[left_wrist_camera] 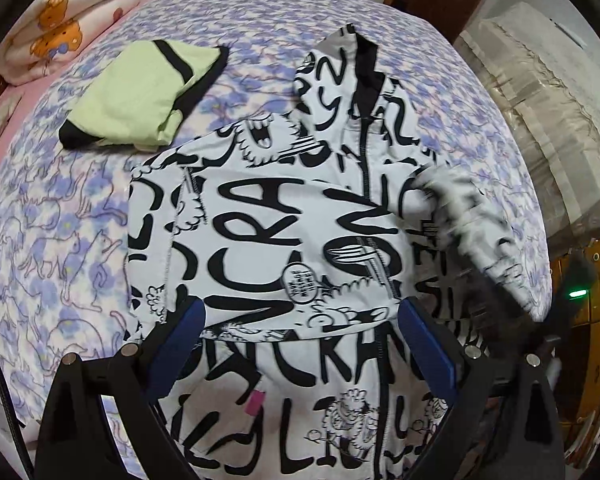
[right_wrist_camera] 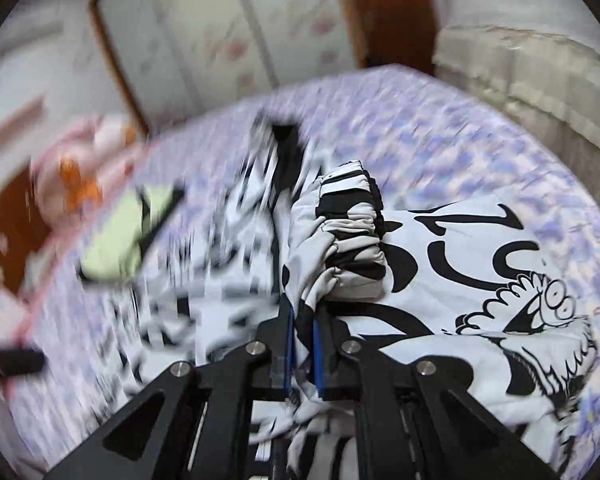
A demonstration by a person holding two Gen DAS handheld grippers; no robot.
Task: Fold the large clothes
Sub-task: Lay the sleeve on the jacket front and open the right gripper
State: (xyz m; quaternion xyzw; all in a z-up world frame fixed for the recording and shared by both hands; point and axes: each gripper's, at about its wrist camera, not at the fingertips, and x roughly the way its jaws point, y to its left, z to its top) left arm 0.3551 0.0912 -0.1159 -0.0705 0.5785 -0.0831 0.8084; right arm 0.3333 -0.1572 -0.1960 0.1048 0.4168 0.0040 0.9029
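Left view, my left gripper: its two blue pads stand wide apart. Nothing is pinched between them. It hangs over the jacket.
Left view, jacket: white with big black letters and cartoon faces. It lies spread on the bed, right under my left gripper.
Left view, sleeve: it is lifted up on the right side and looks blurry.
Left view, bed cover: purple and white with cat drawings.
Left view, green folded cloth: it sits on the bed past the jacket, a little apart from it.
Left view, pink blanket: it has orange bears and sits at the far corner.
Right view, my right gripper: its pads are squeezed tight on the sleeve.
Right view, sleeve: the bunched cuff sticks out past my pads, above the jacket.
Right view, left side: too blurry to tell much.
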